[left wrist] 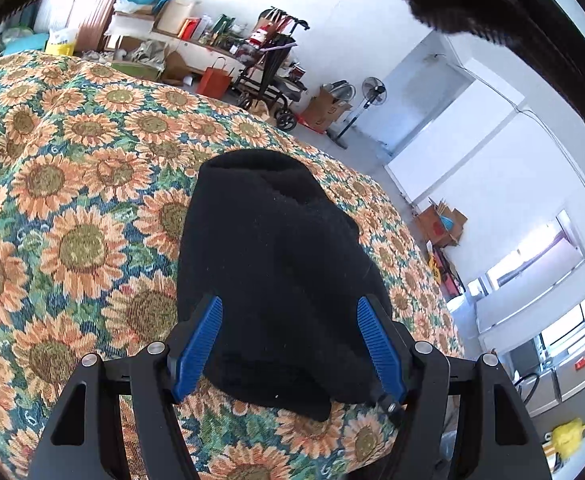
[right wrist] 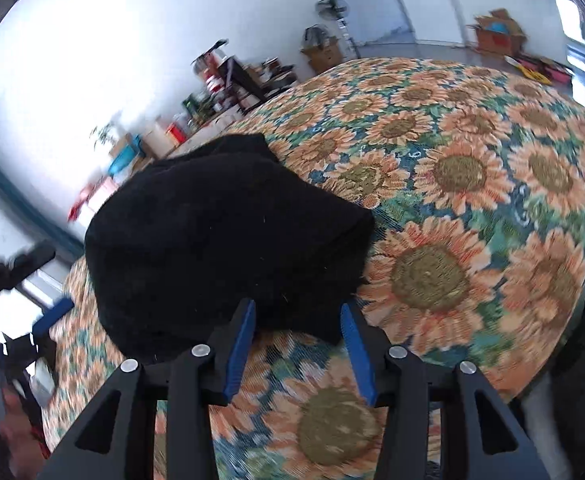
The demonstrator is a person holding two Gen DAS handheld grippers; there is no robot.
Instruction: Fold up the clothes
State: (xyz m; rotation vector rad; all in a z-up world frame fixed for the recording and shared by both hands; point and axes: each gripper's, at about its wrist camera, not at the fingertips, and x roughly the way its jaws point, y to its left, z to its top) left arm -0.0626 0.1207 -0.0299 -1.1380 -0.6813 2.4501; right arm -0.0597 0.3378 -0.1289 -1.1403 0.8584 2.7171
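A black garment [left wrist: 276,272] lies folded in a thick bundle on the sunflower-print cloth [left wrist: 64,184] that covers the table. My left gripper [left wrist: 290,304] is open, its blue fingers [left wrist: 196,348] on either side of the bundle's near end, not closed on it. In the right wrist view the same black bundle [right wrist: 220,240] lies ahead and to the left on the cloth [right wrist: 472,184]. My right gripper [right wrist: 297,310] is open at the bundle's near edge and holds nothing. The left gripper's blue pad [right wrist: 52,314] shows at the far left of that view.
The table edge curves off on the right in the left wrist view [left wrist: 424,264]. Beyond it stand a stroller [left wrist: 270,68], a floor fan [left wrist: 366,104], cardboard boxes [left wrist: 324,110] and cluttered shelves [left wrist: 152,20].
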